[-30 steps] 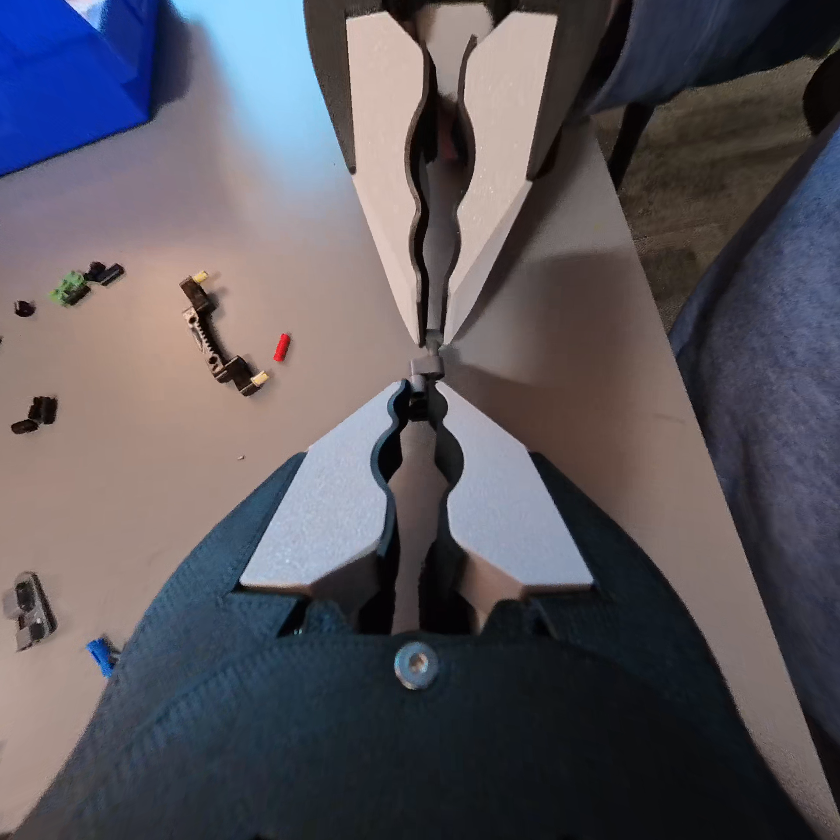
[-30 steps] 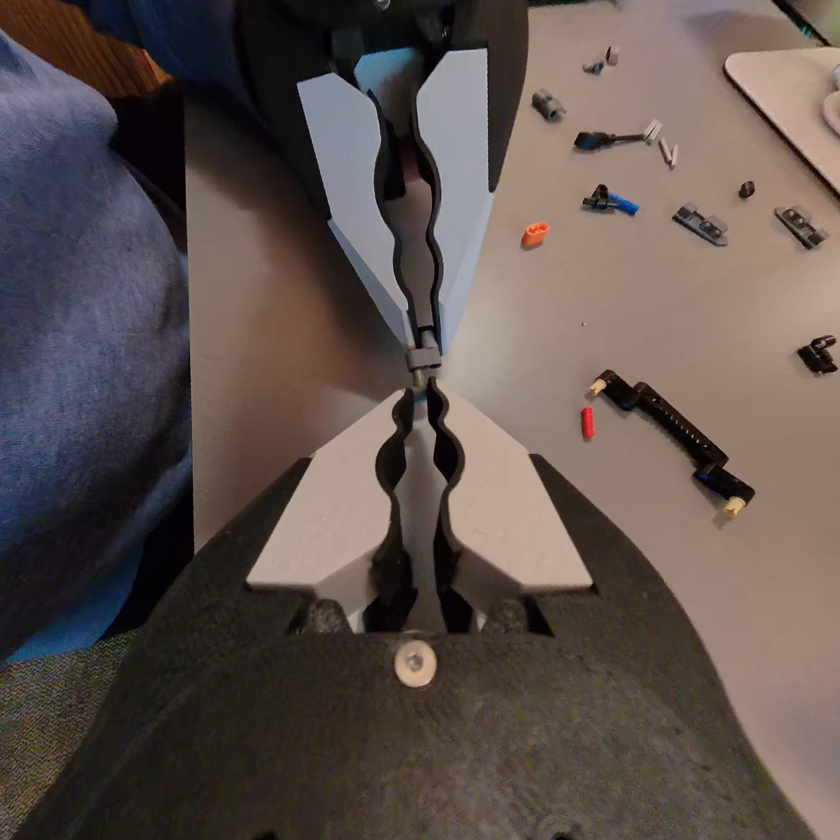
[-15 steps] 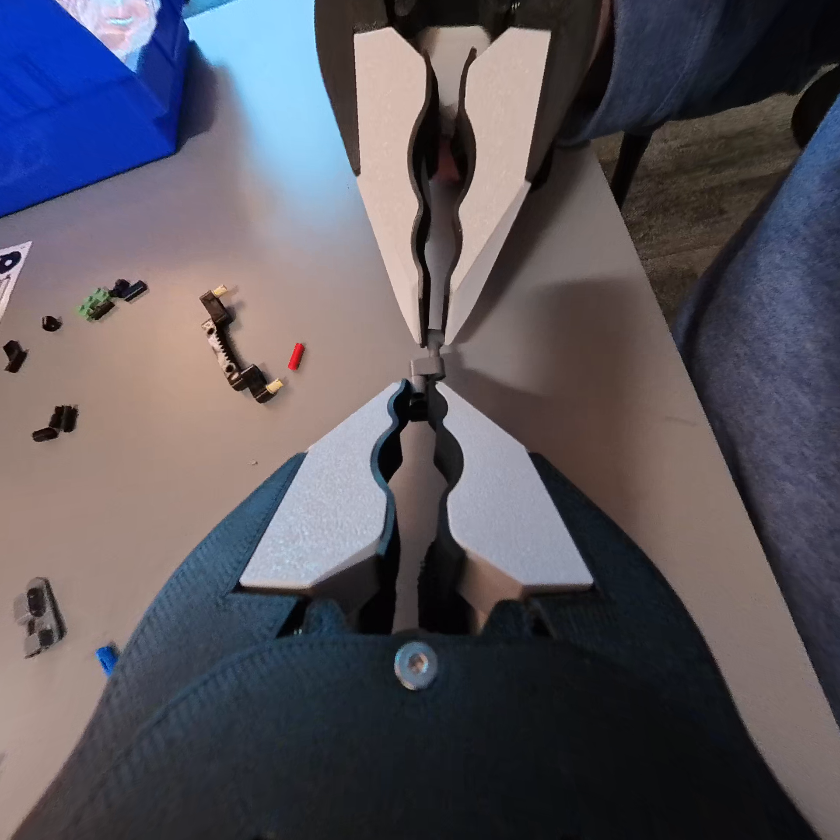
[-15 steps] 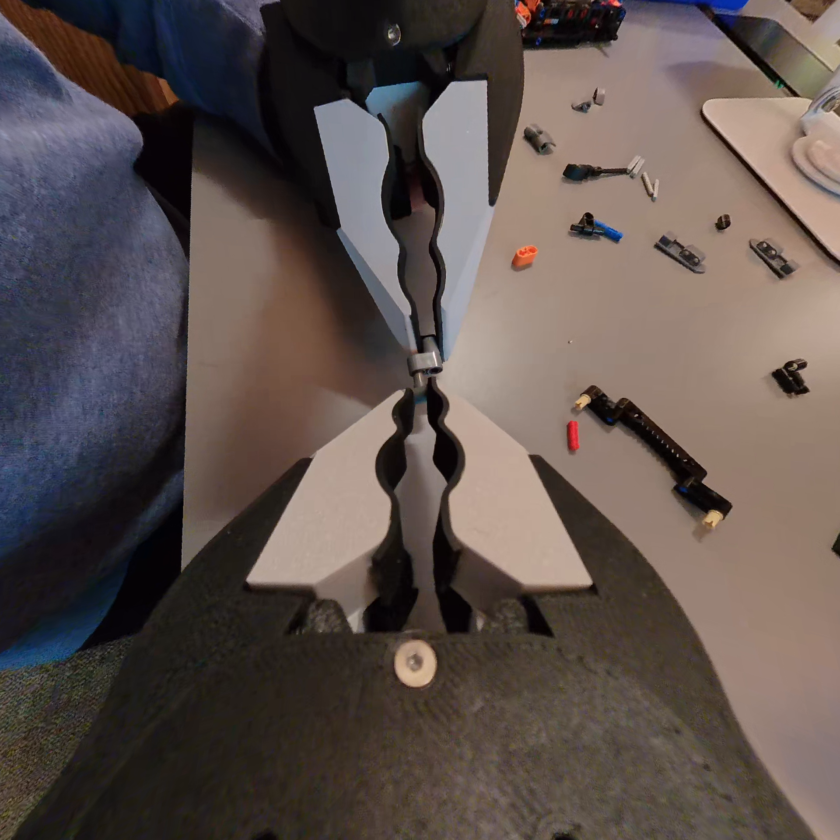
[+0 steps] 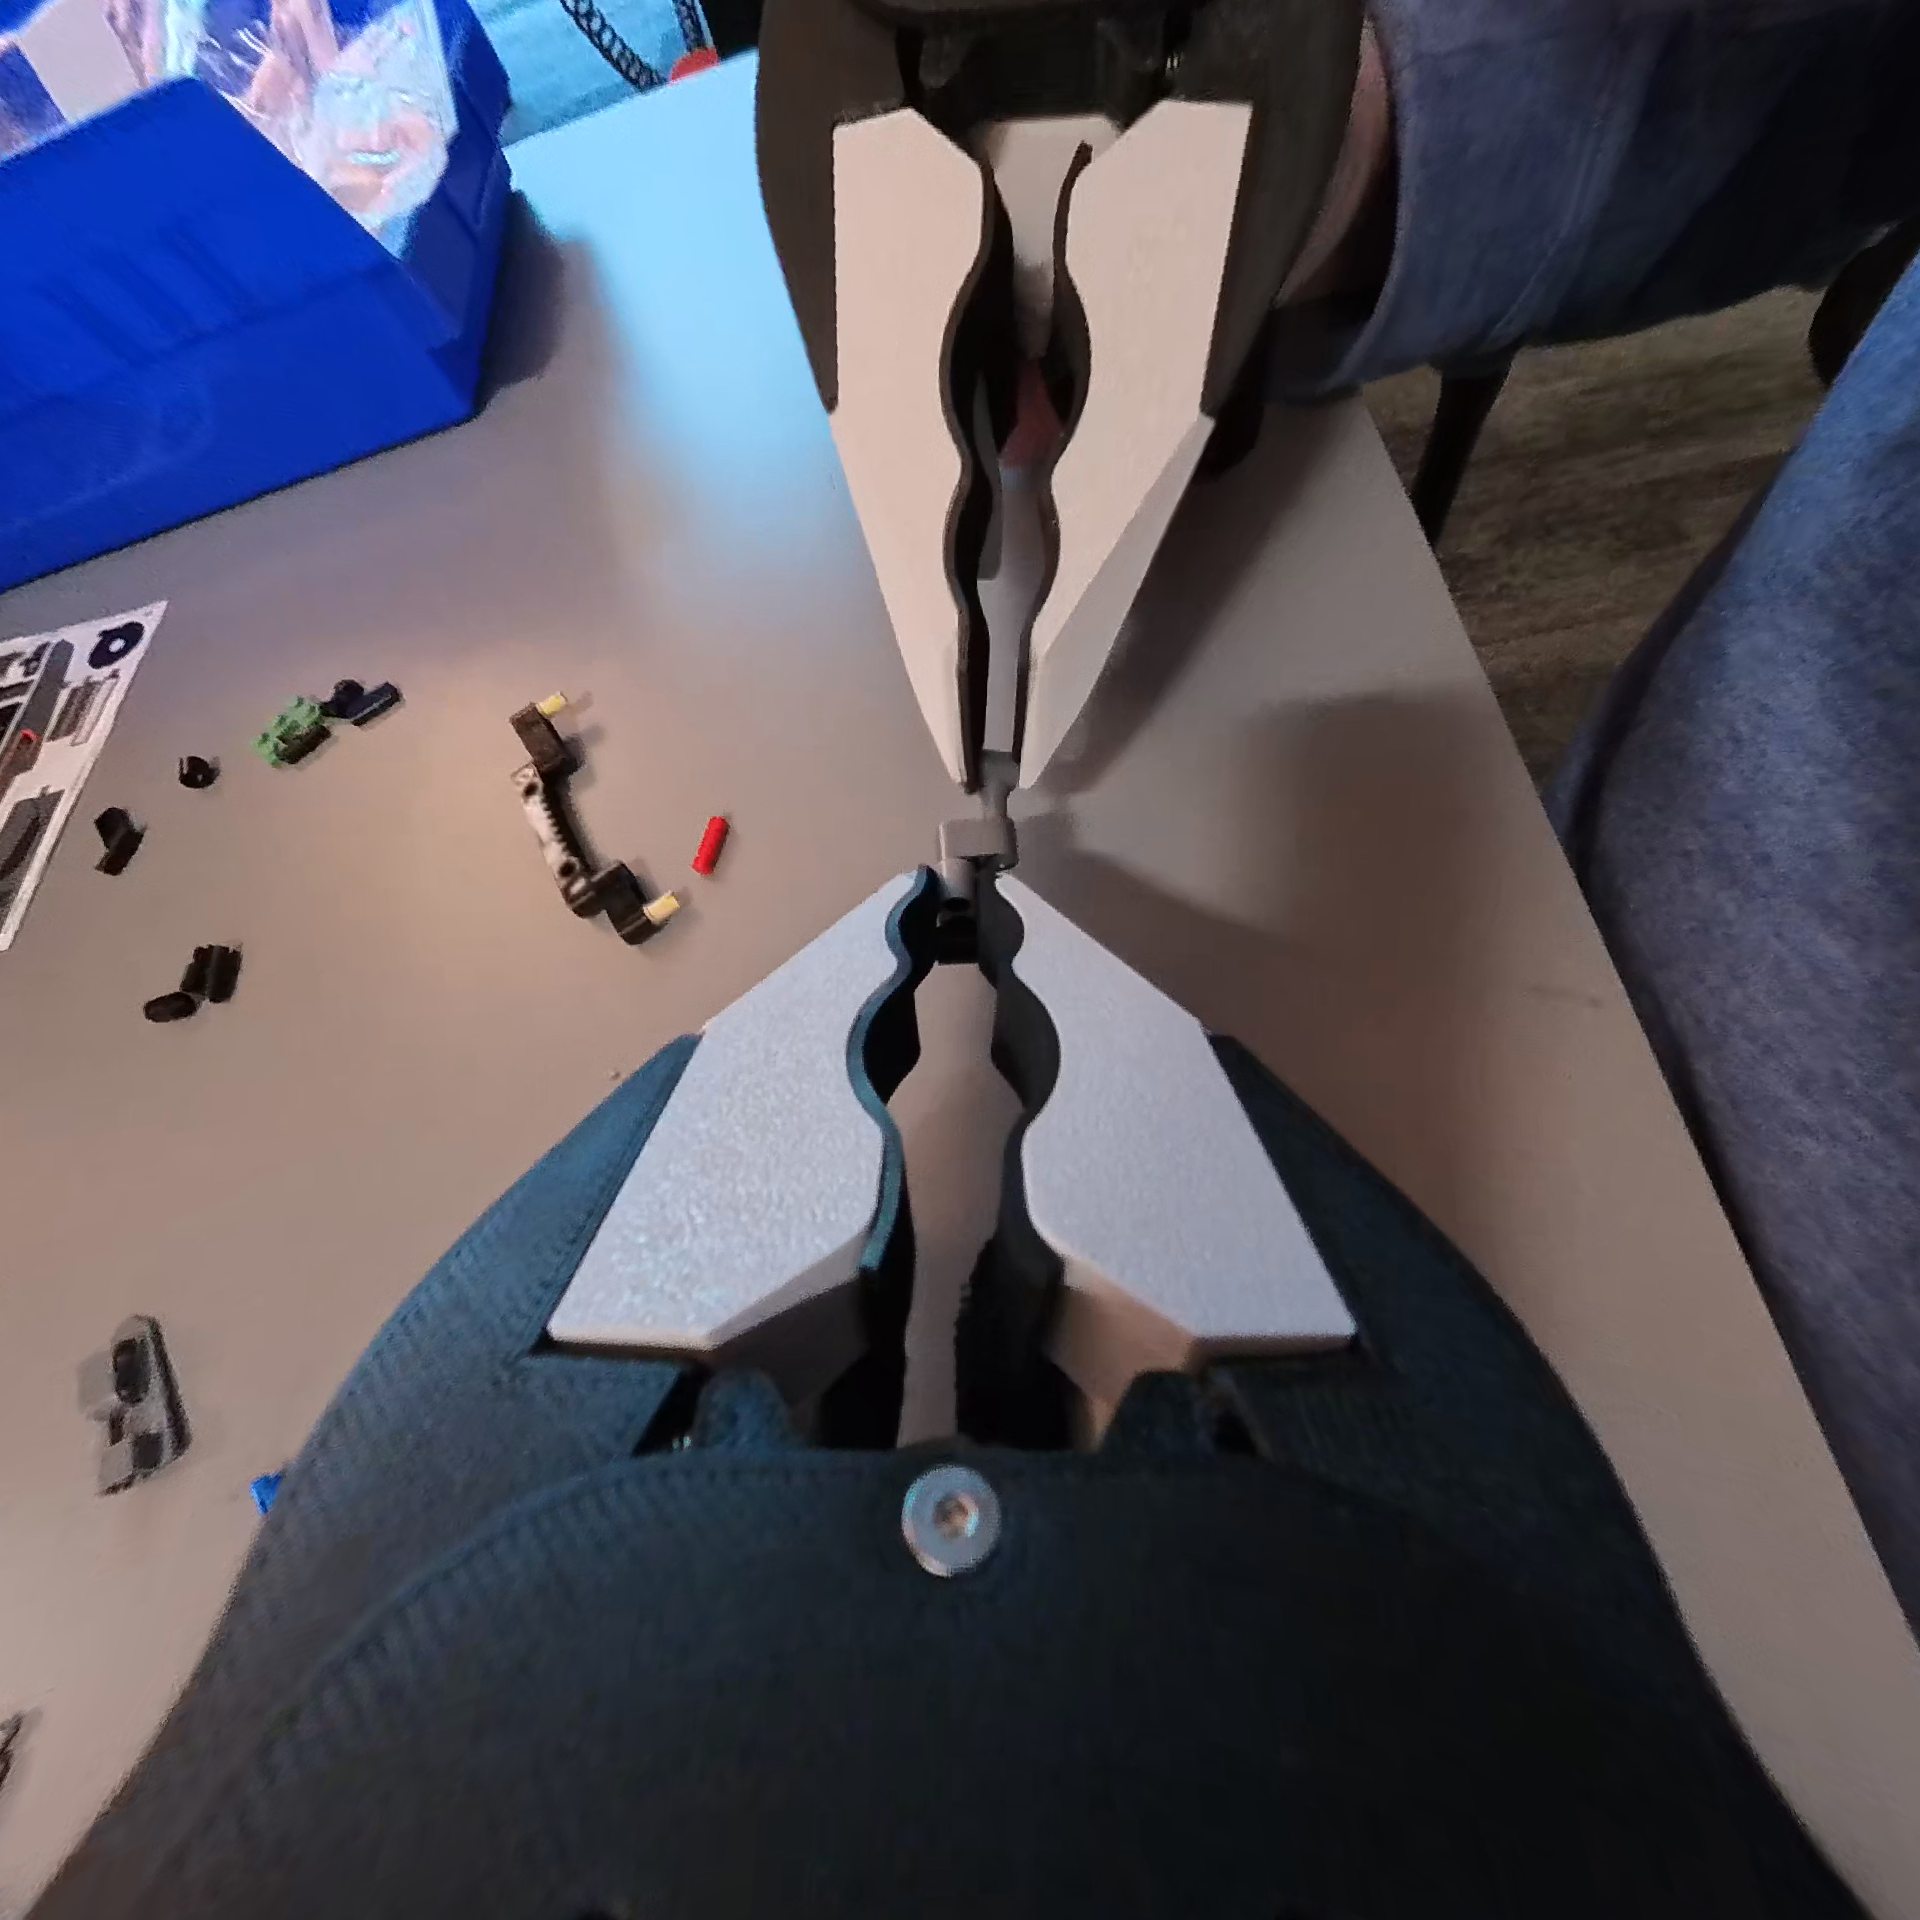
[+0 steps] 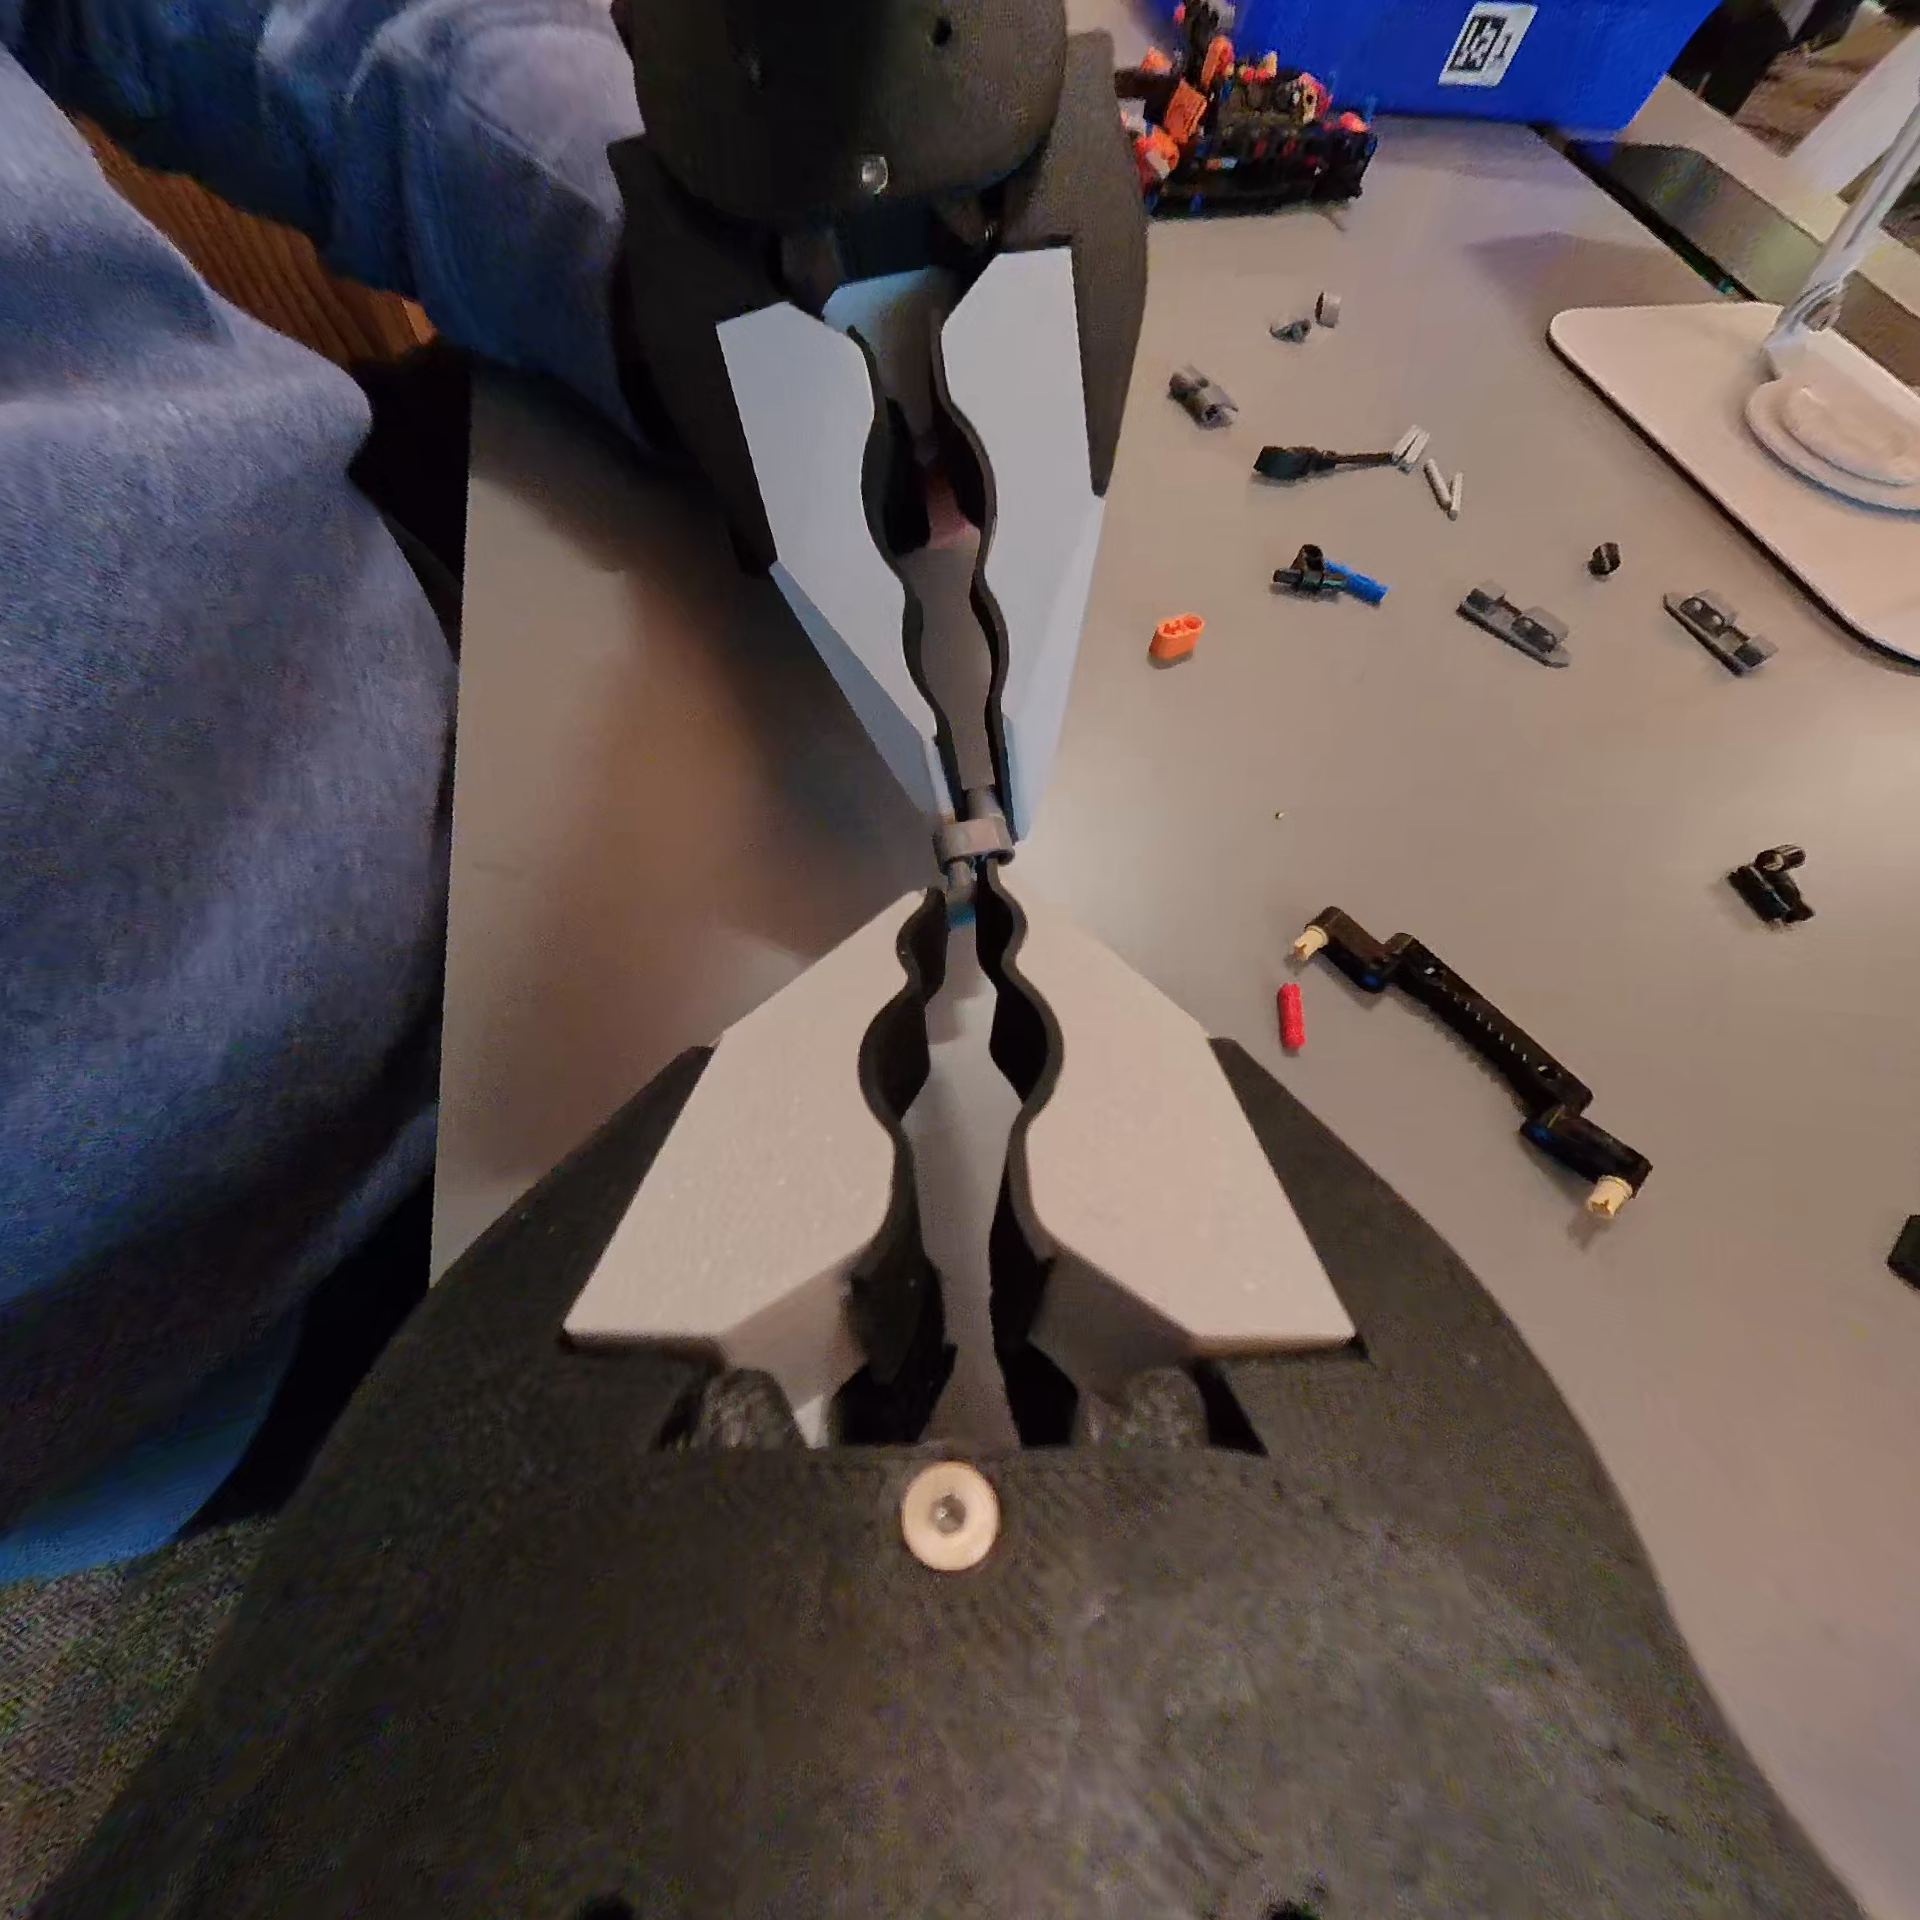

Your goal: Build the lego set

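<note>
Loose parts left on the grey table point(image 5: 520, 1091): green piece point(image 5: 288, 729), black toothed beam point(image 5: 582, 831), red pin point(image 5: 711, 844). Centre, above table near its edge: left gripper point(image 5: 961, 914) and right gripper point(image 6: 961, 909) meet tip to tip, both clamped on opposite ends of the small grey connector assembly point(image 5: 977, 836). Right: blue sleeve point(image 5: 1766, 935).

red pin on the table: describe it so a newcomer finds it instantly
Start at the grey table in the right wrist view and find the long black toothed beam with tan pegs at both ends. The red pin lies just off the beam's upper-left end, apart from it. It is the only red piece there, a short stubby cylinder.
</note>
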Motion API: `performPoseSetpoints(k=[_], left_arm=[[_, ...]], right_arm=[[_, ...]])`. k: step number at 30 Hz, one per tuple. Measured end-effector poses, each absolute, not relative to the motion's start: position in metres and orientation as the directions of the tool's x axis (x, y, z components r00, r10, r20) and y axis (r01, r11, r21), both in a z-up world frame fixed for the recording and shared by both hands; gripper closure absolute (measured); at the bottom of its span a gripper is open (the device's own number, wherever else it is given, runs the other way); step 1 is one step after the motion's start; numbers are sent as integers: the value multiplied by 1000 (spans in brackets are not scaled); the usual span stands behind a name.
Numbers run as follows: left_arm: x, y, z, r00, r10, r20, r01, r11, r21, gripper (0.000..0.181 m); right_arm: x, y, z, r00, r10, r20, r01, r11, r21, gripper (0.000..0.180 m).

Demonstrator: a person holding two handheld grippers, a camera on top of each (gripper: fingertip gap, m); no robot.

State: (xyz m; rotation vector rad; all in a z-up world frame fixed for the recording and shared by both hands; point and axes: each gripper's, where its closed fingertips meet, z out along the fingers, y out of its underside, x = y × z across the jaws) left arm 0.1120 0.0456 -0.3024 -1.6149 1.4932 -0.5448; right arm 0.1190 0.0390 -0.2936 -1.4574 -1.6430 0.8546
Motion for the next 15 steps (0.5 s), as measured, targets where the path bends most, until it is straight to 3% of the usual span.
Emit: performPoseSetpoints(k=[1, 15], left_arm=[[112, 46, -300, 199, -955, -221, -573, 70, -817, 176], [115, 43, -282, 182, -969, -166, -466, 64, -883, 176]], right_arm=[[119, 39, -291, -53, 993, 102, 466, 115, -877, 177], [121, 36, -272, -86, 995, 45, 357, 73, -931, 176]])
